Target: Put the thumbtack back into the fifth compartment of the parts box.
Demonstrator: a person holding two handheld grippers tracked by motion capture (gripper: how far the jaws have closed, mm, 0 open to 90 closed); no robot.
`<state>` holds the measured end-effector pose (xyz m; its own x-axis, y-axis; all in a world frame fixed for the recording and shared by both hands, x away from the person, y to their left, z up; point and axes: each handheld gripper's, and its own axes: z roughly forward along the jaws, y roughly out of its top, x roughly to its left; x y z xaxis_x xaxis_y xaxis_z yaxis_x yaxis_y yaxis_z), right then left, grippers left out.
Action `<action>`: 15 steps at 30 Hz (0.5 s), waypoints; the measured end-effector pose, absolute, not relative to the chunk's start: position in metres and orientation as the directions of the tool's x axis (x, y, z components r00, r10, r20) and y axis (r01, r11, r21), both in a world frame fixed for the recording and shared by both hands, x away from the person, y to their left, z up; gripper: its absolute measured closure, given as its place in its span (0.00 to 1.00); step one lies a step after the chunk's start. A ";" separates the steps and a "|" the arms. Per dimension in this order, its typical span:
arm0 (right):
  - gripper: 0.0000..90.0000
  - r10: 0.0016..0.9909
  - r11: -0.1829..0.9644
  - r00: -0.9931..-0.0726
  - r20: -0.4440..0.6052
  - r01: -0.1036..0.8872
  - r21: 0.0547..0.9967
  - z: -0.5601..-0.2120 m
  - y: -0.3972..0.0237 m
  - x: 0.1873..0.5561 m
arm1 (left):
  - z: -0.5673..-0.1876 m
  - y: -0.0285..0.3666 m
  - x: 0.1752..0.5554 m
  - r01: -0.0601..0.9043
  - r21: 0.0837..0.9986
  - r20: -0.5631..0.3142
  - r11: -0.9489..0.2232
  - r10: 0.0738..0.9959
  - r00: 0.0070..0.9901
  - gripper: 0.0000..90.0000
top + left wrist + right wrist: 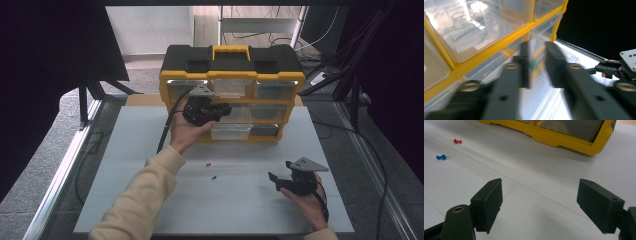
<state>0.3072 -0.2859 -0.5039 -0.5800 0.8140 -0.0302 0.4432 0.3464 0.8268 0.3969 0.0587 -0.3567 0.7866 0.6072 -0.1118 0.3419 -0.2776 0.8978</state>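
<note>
The yellow-and-black organiser box (231,90) stands upright at the far side of the white table (250,210), its clear drawers facing the person, and everything else is easiest placed from it. The left gripper (226,107) is held right up against the front of the box, at the middle row of drawers, its jaws pointing across the face toward the box's right side. In the left gripper view those jaws stand a little apart, with a narrow gap between them, and the picture is blurred; a small green thing (533,65) shows in that gap, beside the left-hand jaw, and it may be a pin, though whether it touches a pad or lies loose in the clear drawer (541,82) behind cannot be told. That drawer is pulled out a little from the yellow frame. In front of the box, near its middle, a red pushpin (208,164) and a blue pushpin (214,177) lie on the table, just beside each other, the red one nearer the box. The right gripper (273,179) rests low over the table well in front of the box's right end, its jaws wide apart with nothing between them.
</note>
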 end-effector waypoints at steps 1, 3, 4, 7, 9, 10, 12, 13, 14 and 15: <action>0.23 0.814 0.347 -0.580 -0.030 0.443 0.827 -0.504 -0.286 0.307 | -0.356 0.059 0.396 0.341 0.898 -0.110 -0.278 0.609 0.785 0.47; 0.23 0.814 0.347 -0.580 -0.030 0.443 0.827 -0.504 -0.286 0.307 | -0.356 0.060 0.395 0.343 0.894 -0.106 -0.288 0.608 0.787 0.39; 0.23 0.814 0.347 -0.580 -0.031 0.443 0.827 -0.504 -0.286 0.307 | -0.355 0.063 0.393 0.342 0.895 -0.107 -0.287 0.606 0.789 0.33; 0.23 0.814 0.346 -0.581 -0.031 0.442 0.827 -0.504 -0.286 0.307 | -0.355 0.069 0.390 0.352 0.890 -0.116 -0.288 0.605 0.788 0.21; 0.23 0.814 0.348 -0.580 -0.033 0.442 0.826 -0.504 -0.286 0.307 | -0.355 0.075 0.387 0.351 0.891 -0.110 -0.289 0.612 0.783 0.18; 0.23 0.814 0.348 -0.580 -0.032 0.443 0.826 -0.504 -0.286 0.307 | -0.355 0.077 0.385 0.351 0.891 -0.108 -0.289 0.615 0.781 0.18; 0.23 0.815 0.351 -0.578 -0.037 0.443 0.825 -0.504 -0.286 0.307 | -0.357 0.082 0.381 0.354 0.890 -0.109 -0.289 0.618 0.779 0.16; 0.23 0.815 0.351 -0.578 -0.037 0.443 0.825 -0.504 -0.286 0.307 | -0.358 0.085 0.380 0.353 0.890 -0.109 -0.289 0.618 0.779 0.16; 0.23 0.815 0.351 -0.578 -0.037 0.443 0.825 -0.504 -0.286 0.307 | -0.360 0.088 0.378 0.354 0.889 -0.107 -0.290 0.619 0.778 0.17; 0.23 0.815 0.353 -0.578 -0.039 0.441 0.825 -0.504 -0.285 0.308 | -0.361 0.091 0.375 0.356 0.887 -0.107 -0.294 0.619 0.778 0.17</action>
